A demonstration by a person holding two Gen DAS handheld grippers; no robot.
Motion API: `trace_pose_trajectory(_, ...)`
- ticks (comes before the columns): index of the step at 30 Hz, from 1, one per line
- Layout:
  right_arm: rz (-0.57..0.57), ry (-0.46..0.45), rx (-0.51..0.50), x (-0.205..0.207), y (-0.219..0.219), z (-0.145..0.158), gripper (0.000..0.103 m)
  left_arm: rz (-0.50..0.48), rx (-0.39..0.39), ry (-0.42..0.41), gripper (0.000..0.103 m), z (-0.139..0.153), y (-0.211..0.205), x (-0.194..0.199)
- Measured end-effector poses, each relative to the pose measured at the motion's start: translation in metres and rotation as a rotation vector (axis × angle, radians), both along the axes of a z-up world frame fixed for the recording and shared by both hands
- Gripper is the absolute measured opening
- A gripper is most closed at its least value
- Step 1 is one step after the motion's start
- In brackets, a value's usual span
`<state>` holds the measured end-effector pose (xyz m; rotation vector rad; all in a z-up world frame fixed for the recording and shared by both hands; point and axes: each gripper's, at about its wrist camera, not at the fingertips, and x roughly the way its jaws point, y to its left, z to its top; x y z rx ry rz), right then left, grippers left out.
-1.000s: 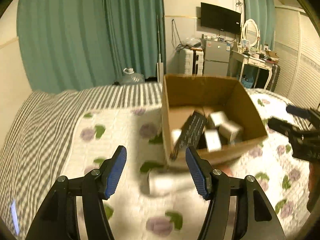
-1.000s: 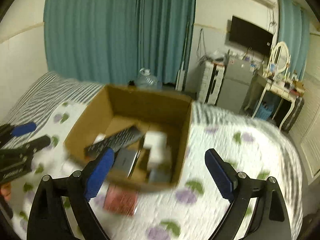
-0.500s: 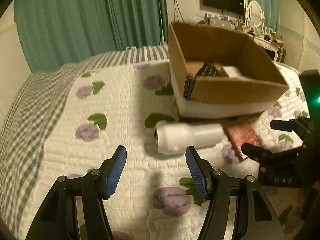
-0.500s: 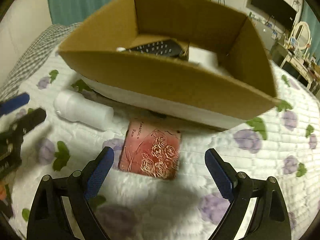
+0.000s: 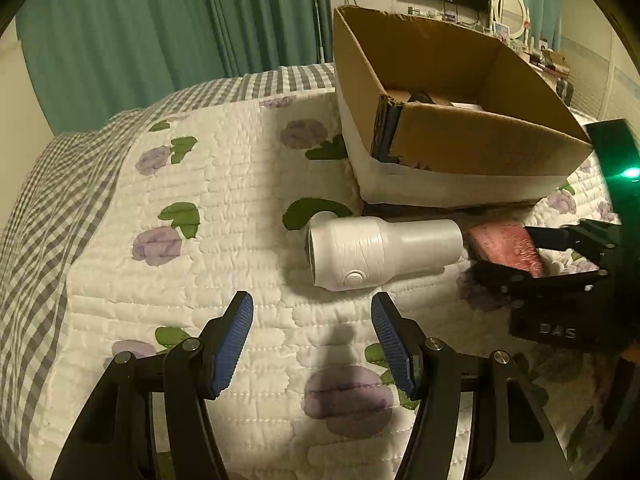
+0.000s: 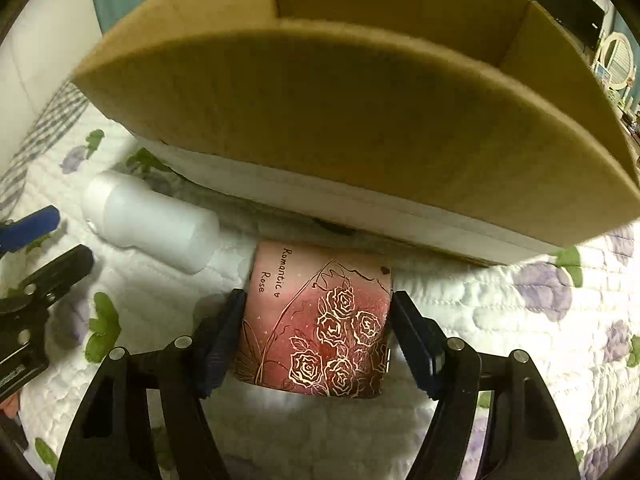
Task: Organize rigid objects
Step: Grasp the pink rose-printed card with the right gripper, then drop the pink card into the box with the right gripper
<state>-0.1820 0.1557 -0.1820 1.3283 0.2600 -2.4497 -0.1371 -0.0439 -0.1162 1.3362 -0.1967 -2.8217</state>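
Right claw [image 6: 316, 320] level, pinching the pink box [image 6: 320, 320]; left claw [image 5: 312, 340] spread, low before the white bottle [image 5: 380, 252].

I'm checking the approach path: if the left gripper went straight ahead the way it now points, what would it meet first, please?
Most likely the white bottle, which lies on its side on the quilt just ahead of the open left gripper and slightly right of its centre line. The cardboard box stands farther back; exact depth is unclear.
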Motion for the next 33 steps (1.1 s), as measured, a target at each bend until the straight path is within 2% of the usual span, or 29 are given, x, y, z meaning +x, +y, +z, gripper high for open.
trace_pose_trajectory(6, -0.006, 0.06, -0.03, 0.028, 0.022, 0.032, 0.072, -0.024, 0.003, 0.018, 0.064, 0.009, 0.009, 0.005)
trace_pose_trajectory(13, 0.017, 0.151, -0.068, 0.045, 0.045, 0.101, 0.072, -0.047, 0.02, 0.031, 0.064, 0.019, 0.017, 0.01)
trace_pose_trajectory(16, 0.02, 0.205, -0.081, 0.037, 0.037, 0.135, 0.072, -0.05, 0.041, 0.054, 0.064, 0.032, 0.018, 0.011)
trace_pose_trajectory(19, 0.016, 0.235, -0.082, 0.004, 0.023, 0.149, 0.072, -0.048, 0.056, 0.073, 0.064, 0.045, 0.02, 0.006)
trace_pose_trajectory(24, -0.001, 0.242, -0.056, -0.053, 0.01, 0.15, 0.072, -0.014, 0.033, 0.077, 0.064, 0.05, 0.014, -0.005)
trace_pose_trajectory(28, -0.019, 0.192, -0.005, -0.09, -0.002, 0.125, 0.072, 0.023, 0.024, 0.06, 0.064, 0.043, 0.001, -0.011)
trace_pose_trajectory(30, -0.043, 0.179, 0.013, -0.093, -0.004, 0.113, 0.074, 0.047, 0.023, 0.049, 0.064, 0.037, -0.008, -0.013)
trace_pose_trajectory(31, -0.053, 0.205, 0.016, -0.087, -0.004, 0.112, 0.079, 0.055, 0.021, 0.045, 0.064, 0.035, -0.011, -0.013)
trace_pose_trajectory(33, -0.033, 0.243, -0.004, -0.072, -0.004, 0.115, 0.081, 0.075, 0.021, 0.035, 0.064, 0.03, -0.02, -0.011)
